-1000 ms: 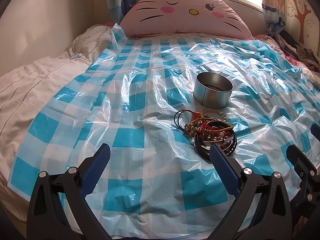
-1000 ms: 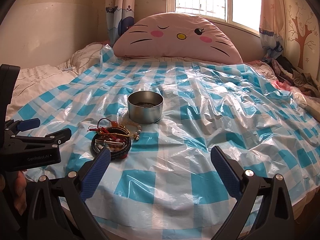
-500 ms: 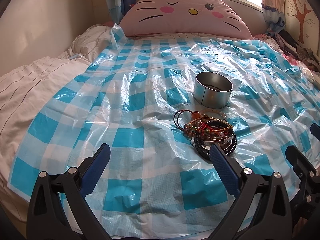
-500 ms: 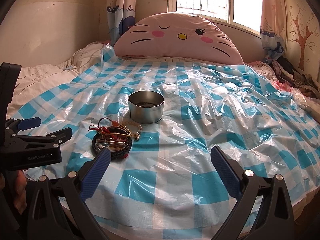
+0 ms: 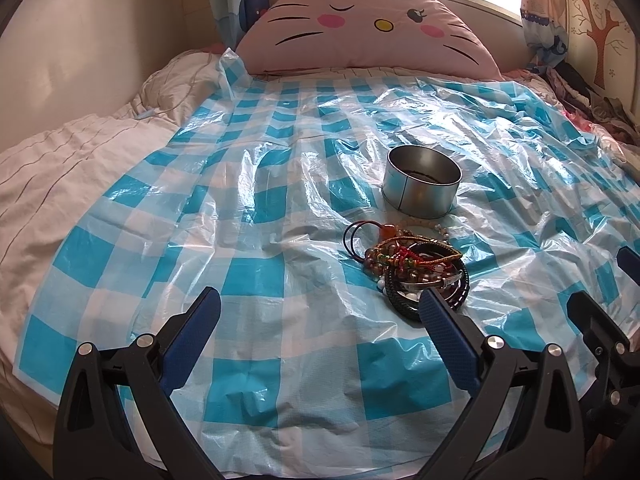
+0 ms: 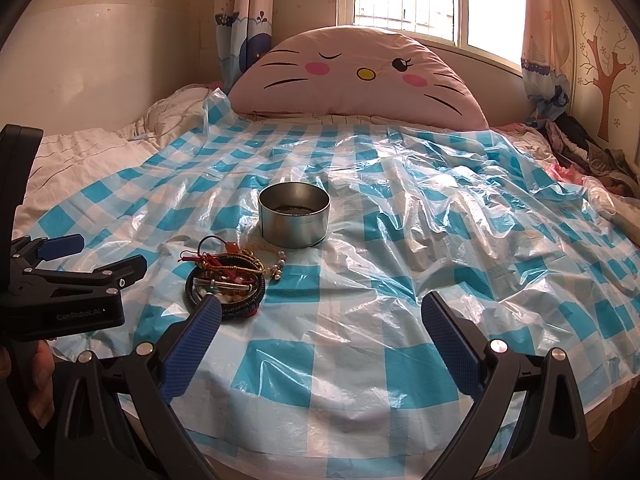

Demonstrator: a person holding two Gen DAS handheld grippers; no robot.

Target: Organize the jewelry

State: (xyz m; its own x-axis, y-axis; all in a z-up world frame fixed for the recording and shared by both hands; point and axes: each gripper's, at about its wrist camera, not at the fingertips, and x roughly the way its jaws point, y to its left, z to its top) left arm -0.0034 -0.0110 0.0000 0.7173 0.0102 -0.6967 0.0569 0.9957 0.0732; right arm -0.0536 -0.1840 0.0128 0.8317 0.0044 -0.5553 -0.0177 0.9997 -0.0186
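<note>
We had two fisheye views, each looking forward and slightly down across a bed from near its foot, toward a cat-face pillow (image 5: 368, 28) and a window at the head. The left view sat low, with its own two blue-padded fingers (image 5: 192, 332) framing the bottom edge. The right view sat beside it, further right, and caught the left gripper (image 6: 96, 270) at its left edge. Both shared the checked plastic sheet (image 6: 360, 364), a metal tin (image 5: 420, 184) and a pile of bracelets (image 6: 226, 280).
</note>
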